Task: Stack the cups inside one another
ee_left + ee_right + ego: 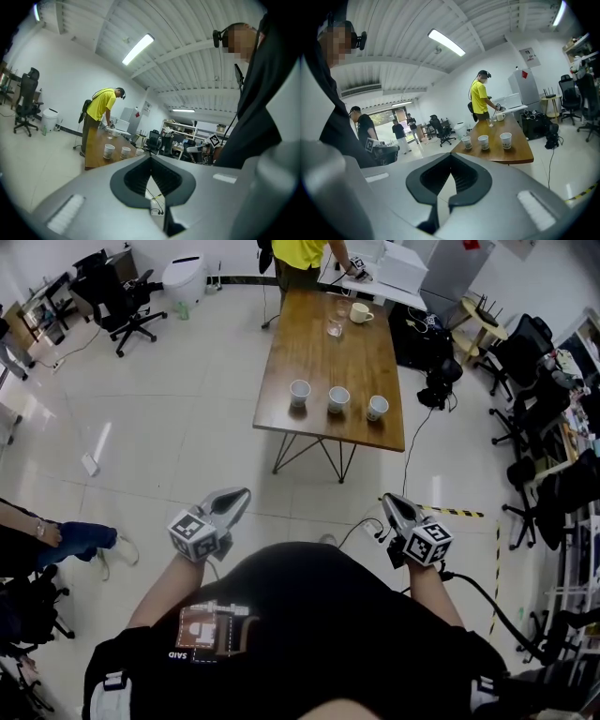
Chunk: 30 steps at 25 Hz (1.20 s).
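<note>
Three white paper cups (299, 392) (338, 398) (377, 407) stand upright in a row, apart from each other, near the front edge of a wooden table (319, 348). Both gripper views also catch them far off: cups (108, 150) (125, 152) and cups (466, 142) (483, 141) (505, 140). I stand well back from the table. My left gripper (239, 495) (151, 158) and right gripper (389, 500) (451, 156) are held close to my body over the floor. Both are shut with nothing between the jaws.
A person in a yellow shirt (300, 254) stands at the table's far end, by a white mug (359, 313) and a glass (336, 326). Office chairs (127, 301) and desks line the room. Cables and a yellow-black tape strip (450, 512) lie on the floor to my right.
</note>
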Tool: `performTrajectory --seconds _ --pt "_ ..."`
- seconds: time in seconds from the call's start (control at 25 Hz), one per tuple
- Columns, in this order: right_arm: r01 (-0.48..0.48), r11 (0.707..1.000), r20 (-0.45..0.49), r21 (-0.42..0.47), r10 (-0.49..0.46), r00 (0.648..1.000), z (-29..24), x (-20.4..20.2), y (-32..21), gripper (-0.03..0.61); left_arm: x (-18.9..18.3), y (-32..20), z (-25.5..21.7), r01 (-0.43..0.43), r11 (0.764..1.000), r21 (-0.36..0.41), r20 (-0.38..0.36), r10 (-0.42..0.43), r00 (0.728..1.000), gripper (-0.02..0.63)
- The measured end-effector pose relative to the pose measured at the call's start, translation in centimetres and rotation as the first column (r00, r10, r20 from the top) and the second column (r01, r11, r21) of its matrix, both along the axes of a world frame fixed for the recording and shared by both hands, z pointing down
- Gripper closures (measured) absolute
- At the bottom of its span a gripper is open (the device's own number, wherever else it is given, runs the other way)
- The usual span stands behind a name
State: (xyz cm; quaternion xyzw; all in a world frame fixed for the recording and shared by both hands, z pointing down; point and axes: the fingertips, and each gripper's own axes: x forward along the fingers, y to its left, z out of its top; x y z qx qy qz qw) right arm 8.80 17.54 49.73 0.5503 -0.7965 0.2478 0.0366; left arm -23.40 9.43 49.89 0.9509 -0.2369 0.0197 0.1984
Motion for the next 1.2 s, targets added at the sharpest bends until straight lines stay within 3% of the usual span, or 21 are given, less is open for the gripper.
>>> performTrajectory --seconds 0.32,0.48,0.68,0.96,1.2 --pt "0.124 0.992 0.033 0.003 -0.124 0.992 2.5 6.3 -7.2 0.565 6.7 -4.5 -0.1 0.1 0.995 0.022 0.035 -0.1 0.994 0.612" --pt "0.242 0.97 0.009 0.013 -0.242 0.97 2.4 9.4 -11.3 0.565 11.0 -7.1 -0.9 0.17 0.985 0.04 0.045 -0.171 0.984 0.612" --pt "0.337 0.941 -0.044 0.033 -0.335 0.941 2.0 13.0 -14.2 0.565 16.5 -9.3 -2.1 0.191 0.98 0.052 0.062 -0.194 0.979 0.612" --pt "0.326 0.945 -0.033 0.019 -0.326 0.945 3.7 15.7 -16.6 0.565 19.7 -11.8 -2.1 0.171 0.984 0.047 0.095 -0.175 0.98 0.612" --pt "0.289 0.957 -0.066 -0.001 -0.289 0.955 3.7 14.1 -19.5 0.563 19.1 -15.9 -1.7 0.119 0.992 0.036 0.066 -0.122 0.99 0.612"
